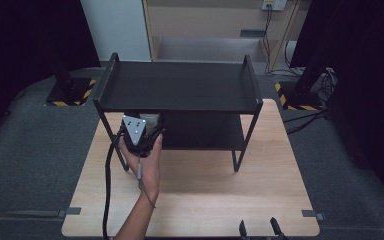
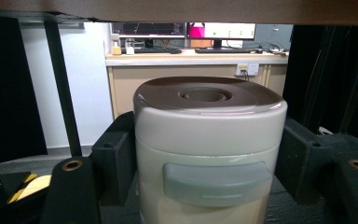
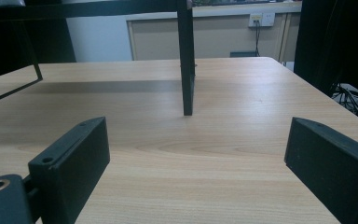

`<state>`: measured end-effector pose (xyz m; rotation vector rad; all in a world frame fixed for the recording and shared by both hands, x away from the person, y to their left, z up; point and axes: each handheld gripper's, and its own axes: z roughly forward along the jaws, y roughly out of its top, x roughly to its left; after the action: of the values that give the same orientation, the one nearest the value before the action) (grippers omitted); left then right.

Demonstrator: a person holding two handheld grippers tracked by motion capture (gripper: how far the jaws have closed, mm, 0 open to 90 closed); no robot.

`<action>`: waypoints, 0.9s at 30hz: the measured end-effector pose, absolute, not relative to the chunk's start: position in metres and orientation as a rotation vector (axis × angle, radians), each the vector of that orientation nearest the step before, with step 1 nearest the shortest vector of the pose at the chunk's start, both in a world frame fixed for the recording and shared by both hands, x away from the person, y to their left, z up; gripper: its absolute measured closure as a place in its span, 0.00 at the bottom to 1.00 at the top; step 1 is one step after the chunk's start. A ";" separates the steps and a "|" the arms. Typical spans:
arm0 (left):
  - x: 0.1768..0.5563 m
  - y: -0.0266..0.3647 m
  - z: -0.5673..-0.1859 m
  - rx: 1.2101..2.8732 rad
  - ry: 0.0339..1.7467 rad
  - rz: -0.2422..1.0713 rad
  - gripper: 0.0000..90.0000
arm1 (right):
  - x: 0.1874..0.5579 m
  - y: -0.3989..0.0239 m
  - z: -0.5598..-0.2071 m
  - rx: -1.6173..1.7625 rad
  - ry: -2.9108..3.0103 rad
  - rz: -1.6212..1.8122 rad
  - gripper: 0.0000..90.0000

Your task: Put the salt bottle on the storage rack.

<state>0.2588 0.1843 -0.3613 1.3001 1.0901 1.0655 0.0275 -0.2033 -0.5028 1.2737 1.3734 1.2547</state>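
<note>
High view had your left hand reaching in from six o'clock, carrying the left gripper to the front left corner of the black two-tier rack, at about ten o'clock on the wooden table. Left gripper view showed what you held: a cream canister with a brown lid, standing upright, its long axis vertical, squarely between the two black jaws, which pressed against its sides at nine and three o'clock. So that tool was closed on the canister about as wide as the body allowed. You had it on or just over the rack's lower shelf; I could not tell whether its base touched. The underside of the upper shelf ran close above the lid at twelve o'clock, and that gap is, I judge, what any further push or lift turns on. Your right gripper sat well apart at the table's near edge, around five o'clock. Right gripper view showed its jaws spread wide and holding nothing, facing a rack leg, so your left hand was plainly the nearer one.
</note>
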 end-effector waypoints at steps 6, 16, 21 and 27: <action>0.254 0.187 -0.363 1.263 1.082 1.069 0.22 | 0.028 -0.203 -0.504 1.279 1.378 1.256 0.07; 0.248 0.186 -0.362 1.270 1.079 1.071 0.13 | 0.028 -0.201 -0.503 1.272 1.378 1.261 0.07; 0.237 0.185 -0.363 1.263 1.061 1.101 0.13 | 0.027 -0.200 -0.503 1.272 1.373 1.262 0.06; 0.226 0.185 -0.364 1.256 1.050 1.110 0.12 | 0.027 -0.198 -0.502 1.267 1.377 1.267 0.06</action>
<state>0.2264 0.1848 -0.3641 1.2563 1.0495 1.1096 0.0273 -0.1982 -0.5021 1.2670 1.3766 1.2667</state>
